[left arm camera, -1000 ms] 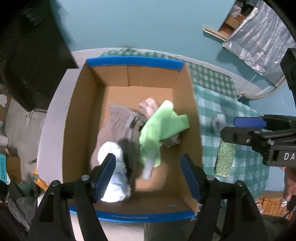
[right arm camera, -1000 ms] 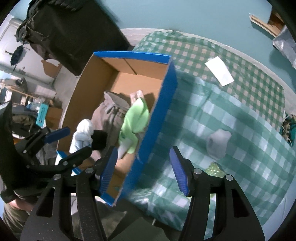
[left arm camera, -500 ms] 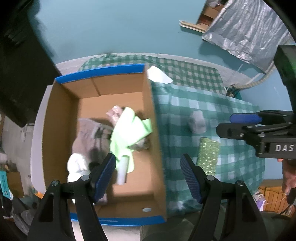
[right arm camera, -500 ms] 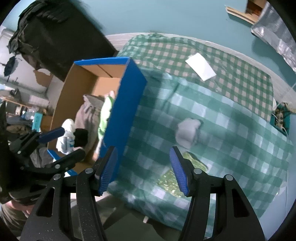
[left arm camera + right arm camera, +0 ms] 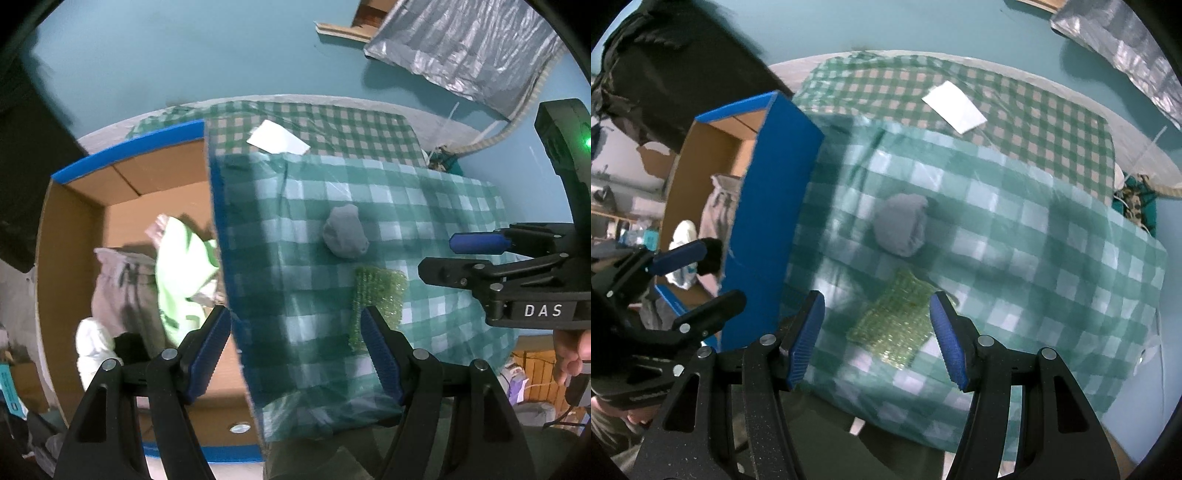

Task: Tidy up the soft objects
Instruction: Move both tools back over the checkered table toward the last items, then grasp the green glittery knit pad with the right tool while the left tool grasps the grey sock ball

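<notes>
We take this for a lived-in room of a home, used partly for storage. Ahead of the tongs lies a table under a green-and-white checked plastic cloth [image 5: 1015,236], with a teal-painted floor [image 5: 184,48] beyond it. Far ahead and to the right, a crinkled silver foil sheet [image 5: 461,48] lies on that floor. To the left stands an open brown cardboard box with blue-taped edges [image 5: 70,229], holding household clothes, and past it a cluttered shelf [image 5: 613,218].

You've got a rolled grey sock [image 5: 900,229] and a sparkly green cloth [image 5: 894,321] lying flat just beside it; lime-green cloth [image 5: 181,273], grey garment [image 5: 118,288] and white item [image 5: 92,341] sit in the box [image 5: 66,258].
</notes>
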Action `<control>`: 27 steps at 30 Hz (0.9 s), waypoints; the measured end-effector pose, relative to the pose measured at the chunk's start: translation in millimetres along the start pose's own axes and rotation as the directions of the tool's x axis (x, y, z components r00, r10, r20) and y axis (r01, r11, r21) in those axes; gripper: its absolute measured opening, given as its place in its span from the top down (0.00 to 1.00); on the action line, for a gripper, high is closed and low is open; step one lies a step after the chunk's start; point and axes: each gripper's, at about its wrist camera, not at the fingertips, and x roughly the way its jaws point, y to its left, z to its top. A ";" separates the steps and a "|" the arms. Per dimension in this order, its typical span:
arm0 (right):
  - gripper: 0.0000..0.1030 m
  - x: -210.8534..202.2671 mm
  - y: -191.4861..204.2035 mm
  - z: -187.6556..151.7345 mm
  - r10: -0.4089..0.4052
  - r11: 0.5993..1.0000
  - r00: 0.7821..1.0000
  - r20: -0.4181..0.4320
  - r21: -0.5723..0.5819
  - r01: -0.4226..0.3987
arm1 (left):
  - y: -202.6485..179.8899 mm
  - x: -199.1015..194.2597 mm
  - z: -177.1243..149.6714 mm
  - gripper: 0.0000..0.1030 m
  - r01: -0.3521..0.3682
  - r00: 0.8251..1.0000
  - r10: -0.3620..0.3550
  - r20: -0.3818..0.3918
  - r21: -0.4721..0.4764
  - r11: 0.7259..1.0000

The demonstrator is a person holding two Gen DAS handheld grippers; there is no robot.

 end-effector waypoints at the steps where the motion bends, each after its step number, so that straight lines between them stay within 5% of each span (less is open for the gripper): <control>1: 0.42 2.4 -3.4 -1.5 -0.008 1.000 1.000 -0.006 0.003 0.008 | -2.3 4.2 -0.2 0.28 0.005 1.000 -0.005 -0.011 0.004 1.000; 14: 0.42 30.4 -21.2 -17.6 -0.034 0.998 0.997 -0.067 0.046 0.038 | -10.2 44.7 -12.7 0.28 0.011 0.995 -0.010 -0.102 0.009 1.000; 27: 0.41 84.0 -15.9 -25.6 -0.093 0.995 0.984 -0.153 0.015 0.097 | -11.5 51.9 -22.8 0.28 -0.012 0.994 0.018 -0.103 0.067 0.998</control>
